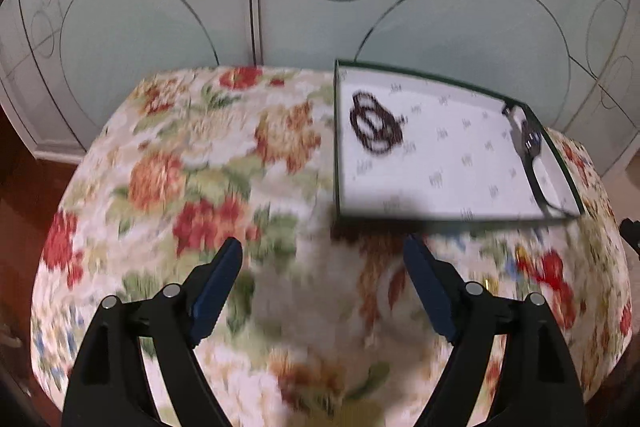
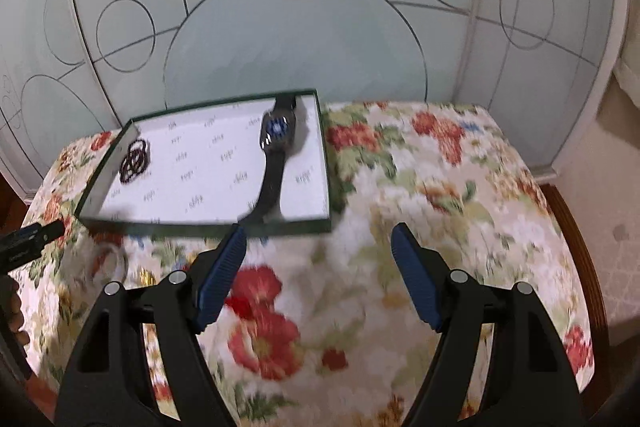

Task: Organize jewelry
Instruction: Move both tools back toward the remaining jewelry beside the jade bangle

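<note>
Green-rimmed tray [image 2: 326, 163] holds bead bracelet [image 2: 134, 161] and watch [image 2: 278, 133], spaced apart for tidiness; left gripper [image 1: 322, 259] and right gripper [image 2: 318, 243] spread wide, empty.

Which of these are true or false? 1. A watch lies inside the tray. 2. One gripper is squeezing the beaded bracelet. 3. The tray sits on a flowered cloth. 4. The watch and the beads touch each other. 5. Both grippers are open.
1. True: the dark watch lies in the green-rimmed tray.
2. False: the beaded bracelet rests in the tray, apart from both grippers, which hold nothing.
3. True: the tray stands on the floral cloth.
4. False: they lie at opposite ends of the tray with bare lining between them.
5. True: the left gripper and the right gripper both have their jaws spread wide.
</note>
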`<state>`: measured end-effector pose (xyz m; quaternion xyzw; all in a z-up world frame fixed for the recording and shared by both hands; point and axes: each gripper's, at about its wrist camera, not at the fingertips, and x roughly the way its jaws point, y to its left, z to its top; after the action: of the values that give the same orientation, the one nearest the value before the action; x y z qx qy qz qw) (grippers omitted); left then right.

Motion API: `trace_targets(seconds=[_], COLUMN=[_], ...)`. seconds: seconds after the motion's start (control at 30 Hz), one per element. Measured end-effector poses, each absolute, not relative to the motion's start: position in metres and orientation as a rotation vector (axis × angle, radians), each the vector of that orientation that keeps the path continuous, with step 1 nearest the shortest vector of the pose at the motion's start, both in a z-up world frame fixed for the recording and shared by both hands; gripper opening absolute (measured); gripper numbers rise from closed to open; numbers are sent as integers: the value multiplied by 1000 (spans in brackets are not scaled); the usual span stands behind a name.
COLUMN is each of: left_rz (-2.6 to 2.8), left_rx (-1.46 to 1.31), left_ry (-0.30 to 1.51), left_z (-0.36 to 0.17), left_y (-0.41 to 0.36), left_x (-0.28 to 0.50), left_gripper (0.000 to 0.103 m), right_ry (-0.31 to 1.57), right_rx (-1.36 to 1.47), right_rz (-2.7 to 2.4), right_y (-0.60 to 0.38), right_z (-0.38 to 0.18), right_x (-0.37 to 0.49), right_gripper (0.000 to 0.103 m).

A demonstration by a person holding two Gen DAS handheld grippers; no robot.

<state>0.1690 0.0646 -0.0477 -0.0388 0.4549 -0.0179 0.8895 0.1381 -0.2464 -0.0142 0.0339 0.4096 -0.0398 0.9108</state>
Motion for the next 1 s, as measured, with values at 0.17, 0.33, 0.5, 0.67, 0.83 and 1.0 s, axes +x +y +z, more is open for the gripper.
trace_targets(seconds=[0.17, 0.33, 0.5, 0.67, 0.83, 1.0], left_rz=[-32, -28, -24, -37, -36, -27], left_rx=[-61, -63, -52, -41, -33, -4], left_ry=[949, 954, 958, 957, 952, 954], left_z=[-56, -65, -73, -78, -84, -92], left_y=[69, 72, 69, 62, 55, 49], left_x=[140, 120, 109, 107, 114, 122], left_gripper=[82, 82, 82, 81, 81, 66], right_ry=[880, 908, 925, 934, 947, 951], right_rx=[66, 59, 68, 59, 51, 50], right_rz=[-89, -92, -90, -81, -76, -74], right_y=[-244, -242, -241, -235, -231, -231], right_z=[-25, -35, -41, -44, -50, -52], right_x=[113, 98, 92, 88, 88, 88], right_gripper=[75, 74, 73, 73, 73, 73])
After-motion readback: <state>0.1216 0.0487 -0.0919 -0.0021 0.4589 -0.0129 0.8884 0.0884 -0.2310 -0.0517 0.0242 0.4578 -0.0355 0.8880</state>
